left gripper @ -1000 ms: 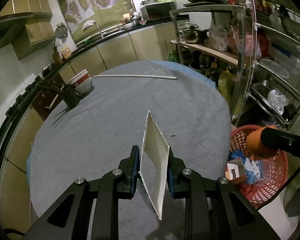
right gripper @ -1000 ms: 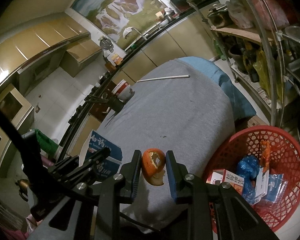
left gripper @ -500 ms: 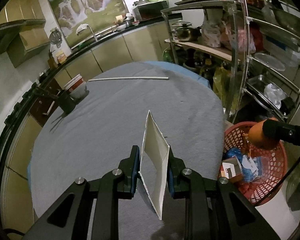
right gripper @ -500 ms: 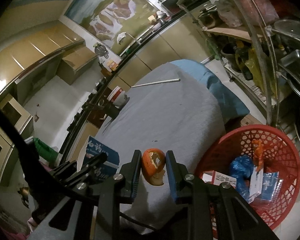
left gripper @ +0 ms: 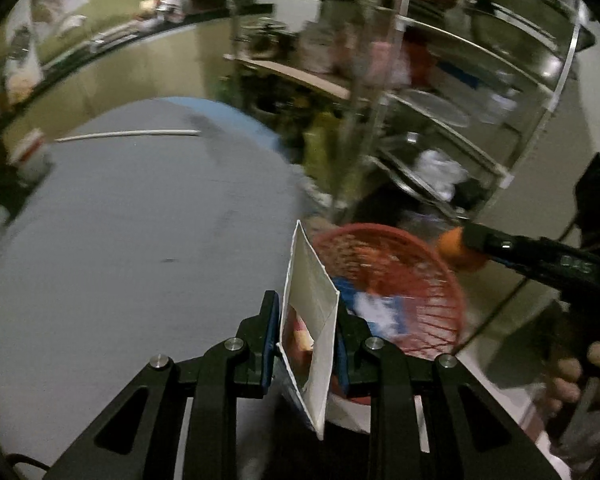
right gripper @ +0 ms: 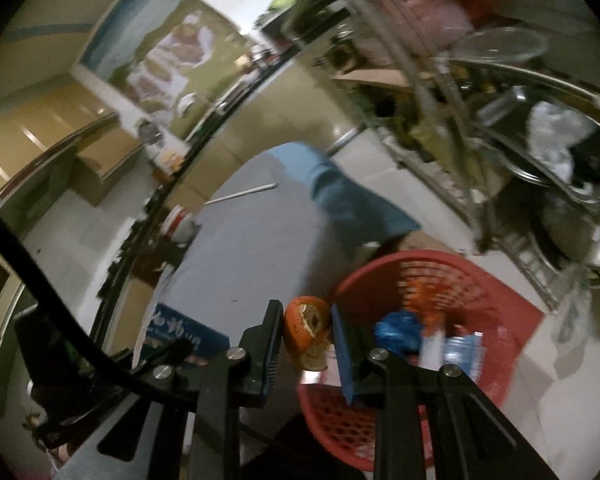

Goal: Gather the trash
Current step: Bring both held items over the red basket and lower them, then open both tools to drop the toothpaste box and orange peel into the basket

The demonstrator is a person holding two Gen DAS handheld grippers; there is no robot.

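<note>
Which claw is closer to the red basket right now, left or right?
Right. The right claw, shut on the orange peel, sits at the red basket's rim. The left claw, gripping the torn box, is at the table edge beside it.

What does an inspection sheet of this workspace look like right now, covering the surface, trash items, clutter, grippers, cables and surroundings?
Surface: round table under a grey cloth, blue cloth showing at its far edge.
Job's things: torn white carton piece; orange peel; red mesh basket on the floor beside the table, already holding blue and white wrappers.
Clutter: long white stick and a red-and-white cup at the table's far side.
Grippers: left gripper shut on the carton piece; right gripper shut on the peel.
Cables: black cable at the right wrist view's left.
Surroundings: metal shelving rack with cookware, kitchen counter, wall picture; blurred.
</note>
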